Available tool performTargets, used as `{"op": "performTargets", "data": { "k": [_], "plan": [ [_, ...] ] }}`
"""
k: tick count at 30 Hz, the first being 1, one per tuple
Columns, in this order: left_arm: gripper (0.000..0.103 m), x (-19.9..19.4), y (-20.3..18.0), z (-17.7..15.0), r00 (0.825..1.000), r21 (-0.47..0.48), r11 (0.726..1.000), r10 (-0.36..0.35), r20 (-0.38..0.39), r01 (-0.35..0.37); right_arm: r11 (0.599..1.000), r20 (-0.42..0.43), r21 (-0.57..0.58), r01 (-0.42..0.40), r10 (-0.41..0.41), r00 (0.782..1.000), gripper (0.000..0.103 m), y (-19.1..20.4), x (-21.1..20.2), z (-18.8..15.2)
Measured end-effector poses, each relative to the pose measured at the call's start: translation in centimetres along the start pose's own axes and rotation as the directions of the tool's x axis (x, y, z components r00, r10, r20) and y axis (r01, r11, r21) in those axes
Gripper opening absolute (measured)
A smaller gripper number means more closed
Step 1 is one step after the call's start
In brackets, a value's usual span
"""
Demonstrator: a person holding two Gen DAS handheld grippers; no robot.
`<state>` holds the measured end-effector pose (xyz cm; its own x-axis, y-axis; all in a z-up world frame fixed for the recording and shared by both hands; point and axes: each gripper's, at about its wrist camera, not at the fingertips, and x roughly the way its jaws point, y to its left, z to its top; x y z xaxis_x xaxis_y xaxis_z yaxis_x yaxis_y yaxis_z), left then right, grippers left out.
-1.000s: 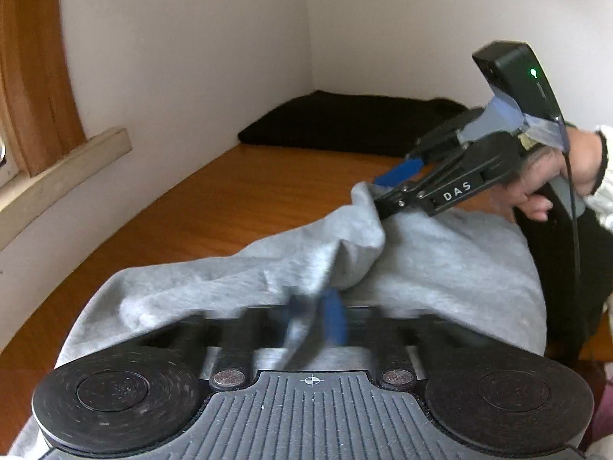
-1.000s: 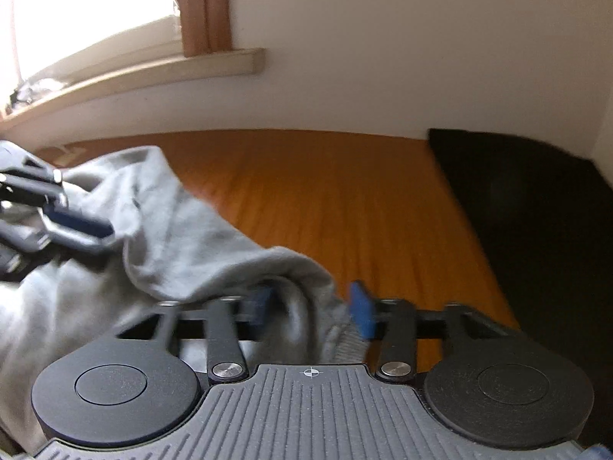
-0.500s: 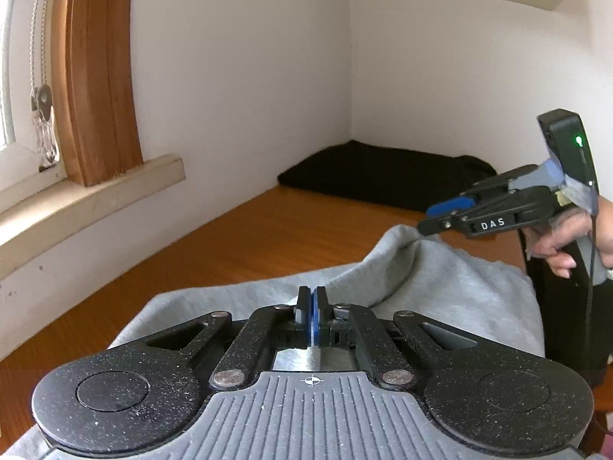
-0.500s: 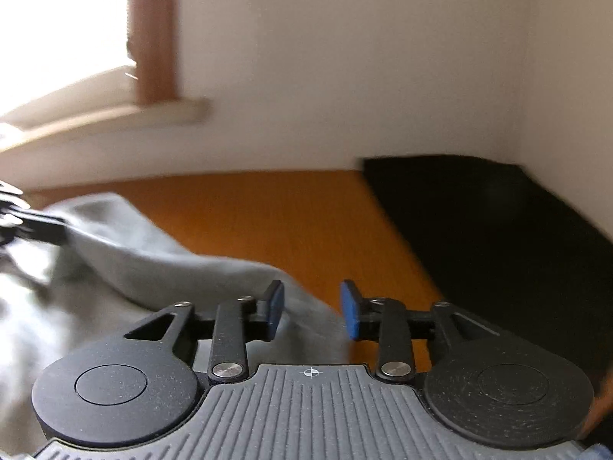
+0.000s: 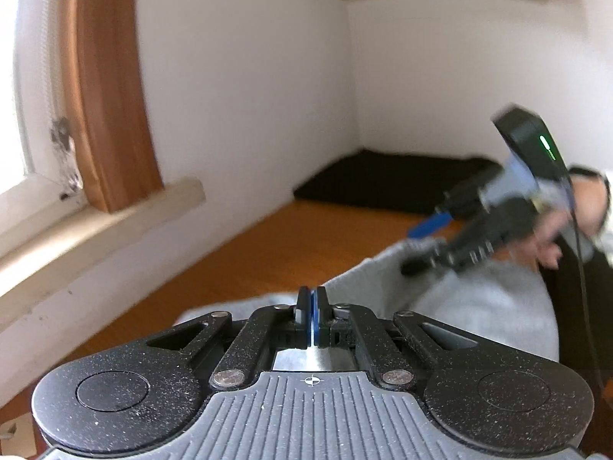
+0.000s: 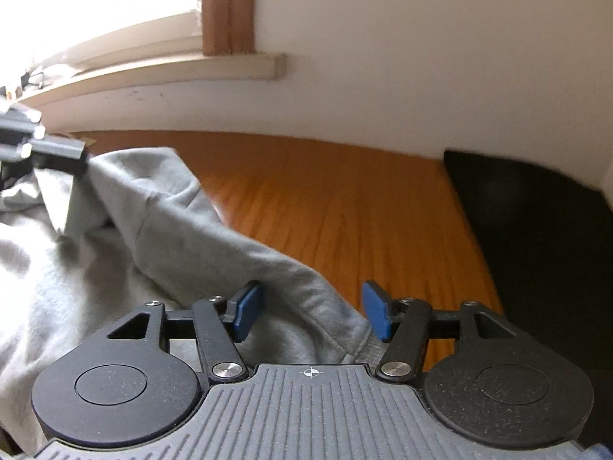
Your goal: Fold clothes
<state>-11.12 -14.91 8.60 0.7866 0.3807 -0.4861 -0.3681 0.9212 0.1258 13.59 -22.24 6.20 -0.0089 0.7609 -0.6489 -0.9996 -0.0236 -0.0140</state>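
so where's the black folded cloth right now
The black folded cloth lies on the orange wooden tabletop in the far corner against the white walls: far right in the right wrist view, beyond the grey sweatshirt, and centre-right in the left wrist view.

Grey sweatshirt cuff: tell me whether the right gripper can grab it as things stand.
Probably yes. The right gripper is open, and the grey sweatshirt has its cuff lying between the blue pads, with nothing blocking them.
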Motion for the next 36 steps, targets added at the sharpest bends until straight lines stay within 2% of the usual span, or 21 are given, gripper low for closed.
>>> {"op": "performTargets", "data": {
  "k": [1, 3, 4, 6, 11, 13, 14, 15, 16, 17, 21, 25, 28, 30, 33, 36],
  "plan": [
    [0.001, 0.4, -0.1, -0.3, 1.0, 0.007, 1.0, -0.003, -0.011, 0.003, 1.0, -0.014, 0.004, -0.006, 0.006, 1.0, 0.055, -0.1, 0.1, 0.1],
    [0.001, 0.9, -0.3, -0.8, 1.0, 0.011, 1.0, 0.006, -0.018, -0.006, 0.999, -0.016, 0.021, -0.028, 0.028, 0.999, 0.015, -0.3, -0.2, 0.3],
    [0.001, 1.2, -0.3, -1.0, 1.0, 0.008, 1.0, 0.01, -0.019, -0.01, 0.999, 0.002, 0.029, -0.031, 0.031, 1.0, 0.004, -0.4, -0.7, 0.3],
    [0.001, 1.5, -0.5, -1.2, 1.0, -0.007, 1.0, 0.007, -0.023, -0.007, 0.998, 0.114, 0.02, 0.063, -0.065, 0.991, 0.004, -0.2, -2.9, -0.5],
    [0.005, 2.8, -1.6, -2.0, 0.996, -0.009, 1.0, -0.025, -0.088, 0.024, 0.992, 0.098, -0.011, 0.123, -0.121, 0.988, 0.006, 0.9, -4.2, -2.5],
    [0.017, 2.8, -1.7, -2.3, 0.994, -0.028, 0.999, -0.029, -0.11, 0.026, 0.989, 0.092, -0.023, 0.147, -0.144, 0.985, 0.01, 1.3, -4.7, -3.3],
    [0.021, 2.6, -1.5, -2.4, 0.994, -0.041, 0.999, -0.03, -0.109, 0.026, 0.987, 0.089, -0.029, 0.159, -0.155, 0.984, 0.018, 1.5, -4.9, -3.7],
    [0.032, 2.2, -1.2, -2.4, 0.994, -0.058, 0.998, -0.031, -0.104, 0.025, 0.985, 0.092, -0.028, 0.17, -0.166, 0.982, 0.024, 1.7, -5.2, -4.1],
    [0.041, 1.8, -1.0, -2.5, 0.995, -0.074, 0.997, -0.031, -0.098, 0.024, 0.985, 0.121, 0.009, 0.174, -0.174, 0.977, 0.037, 1.5, -5.7, -3.9],
    [0.043, 1.3, -0.6, -2.5, 0.995, -0.09, 0.996, -0.028, -0.091, 0.02, 0.985, 0.149, 0.046, 0.164, -0.169, 0.974, 0.044, 1.2, -6.0, -3.5],
    [0.066, -2.2, 1.3, -2.6, 0.999, -0.144, 0.989, 0.011, -0.053, -0.018, 0.987, 0.217, 0.122, 0.102, -0.127, 0.968, 0.044, 2.0, -6.2, -1.8],
    [0.071, -7.2, 4.4, -3.6, 0.996, -0.213, 0.973, 0.079, -0.033, -0.084, 0.996, 0.23, 0.087, -0.032, 0.011, 0.973, 0.044, 5.9, -4.2, 0.3],
    [0.075, -10.6, 7.1, -4.7, 0.983, -0.235, 0.954, 0.175, -0.058, -0.184, 0.998, 0.178, 0.02, -0.062, 0.058, 0.982, 0.044, 9.2, -1.5, 0.9],
    [0.075, -12.8, 9.0, -5.9, 0.966, -0.255, 0.932, 0.241, -0.093, -0.257, 0.999, 0.148, -0.029, -0.023, 0.027, 0.989, 0.044, 10.7, 0.3, 0.9],
    [0.069, -15.0, 11.5, -8.3, 0.935, -0.27, 0.898, 0.309, -0.173, -0.347, 0.994, 0.135, -0.101, 0.05, -0.036, 0.99, 0.044, 12.1, 1.9, 0.6],
    [0.067, -15.7, 13.1, -10.7, 0.917, -0.301, 0.874, 0.317, -0.244, -0.382, 0.99, 0.136, -0.118, 0.079, -0.063, 0.989, 0.046, 12.5, 2.3, 0.3]
  ]
}}
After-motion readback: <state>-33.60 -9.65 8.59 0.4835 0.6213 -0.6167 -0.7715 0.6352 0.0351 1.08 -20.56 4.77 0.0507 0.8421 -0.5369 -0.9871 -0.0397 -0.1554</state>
